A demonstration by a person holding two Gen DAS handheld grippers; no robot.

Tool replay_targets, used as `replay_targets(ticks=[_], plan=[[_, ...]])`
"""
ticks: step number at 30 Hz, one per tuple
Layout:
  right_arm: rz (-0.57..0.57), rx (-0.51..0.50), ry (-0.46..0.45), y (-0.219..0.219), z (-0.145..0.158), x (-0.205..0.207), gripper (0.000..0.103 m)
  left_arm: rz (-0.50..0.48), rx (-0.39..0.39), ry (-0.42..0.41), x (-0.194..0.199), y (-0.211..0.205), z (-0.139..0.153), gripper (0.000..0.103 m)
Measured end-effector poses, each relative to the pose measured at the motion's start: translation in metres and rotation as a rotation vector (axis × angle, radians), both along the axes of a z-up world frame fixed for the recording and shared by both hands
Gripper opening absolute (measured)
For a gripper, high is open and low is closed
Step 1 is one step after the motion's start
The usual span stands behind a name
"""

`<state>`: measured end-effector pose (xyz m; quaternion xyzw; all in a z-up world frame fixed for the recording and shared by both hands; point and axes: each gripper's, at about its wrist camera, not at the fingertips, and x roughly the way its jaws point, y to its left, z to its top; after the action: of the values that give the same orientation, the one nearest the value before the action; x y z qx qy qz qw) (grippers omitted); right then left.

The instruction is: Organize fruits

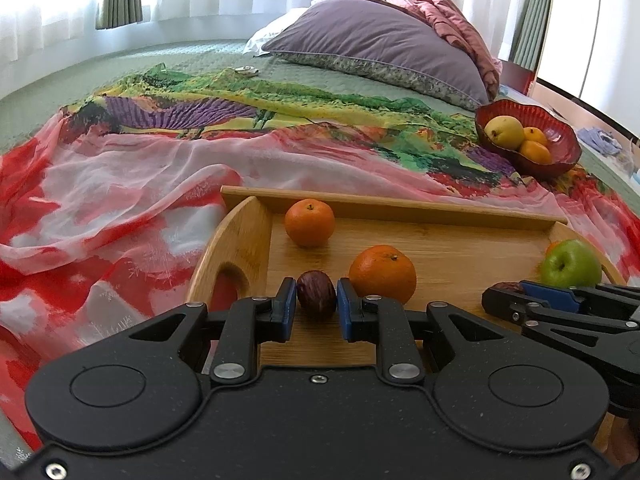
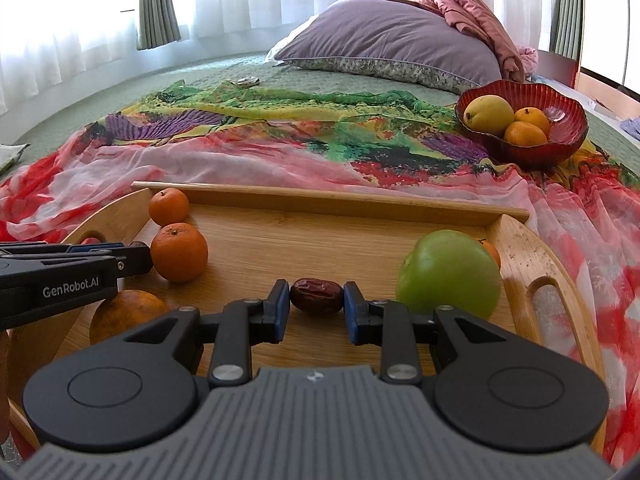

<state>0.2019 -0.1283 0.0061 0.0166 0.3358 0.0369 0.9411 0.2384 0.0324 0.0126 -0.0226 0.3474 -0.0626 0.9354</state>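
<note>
Bedroom setup: green quilted bed (image 1: 168, 64), sheer patterned scarf (image 1: 132, 184) spread over it, purple pillow (image 1: 376, 44) at the far end by the curtained window. Your wooden tray (image 2: 328, 200) sits on the scarf, nearest the cameras.

Your left gripper (image 1: 316, 298) is clamped on a dark purple-brown fruit (image 1: 316, 294), both blue pads pressing its sides, low over the tray's left part. Just right of it sits a mandarin (image 1: 383, 274); a second mandarin (image 1: 309, 223) lies further back, near the tray's far rail.

Your right gripper (image 2: 316, 300) is closed on a wrinkled brown date (image 2: 316, 295), pads touching both ends, close over the tray floor. Green apple (image 2: 448, 274) sits right beside its right finger, with another small orange fruit mostly hidden behind it.

Red glass bowl (image 2: 568, 136) stands on the scarf, beyond the tray to the right, well apart from both grippers. It holds a yellow pear (image 2: 489, 115) and two small oranges (image 2: 525, 134).

A larger orange fruit (image 2: 124, 314) sits under your left gripper's body in the right wrist view.
</note>
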Motion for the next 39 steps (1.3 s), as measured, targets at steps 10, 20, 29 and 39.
replay_targets(ticks=[10, 20, 29, 39], plan=[[-0.006, 0.002, -0.013, -0.002, 0.003, -0.004, 0.036, 0.006, 0.002, -0.004, -0.002, 0.003, 0.002, 0.033], [0.009, -0.012, -0.052, 0.003, 0.015, -0.012, 0.038, 0.018, 0.002, -0.031, -0.012, 0.008, 0.015, 0.057], [-0.006, -0.051, -0.135, 0.006, 0.031, -0.029, 0.065, 0.001, 0.018, -0.078, -0.036, 0.009, 0.033, 0.087], [-0.017, -0.02, -0.187, -0.007, 0.044, -0.052, 0.08, -0.019, 0.013, -0.11, -0.065, 0.008, 0.048, 0.099]])
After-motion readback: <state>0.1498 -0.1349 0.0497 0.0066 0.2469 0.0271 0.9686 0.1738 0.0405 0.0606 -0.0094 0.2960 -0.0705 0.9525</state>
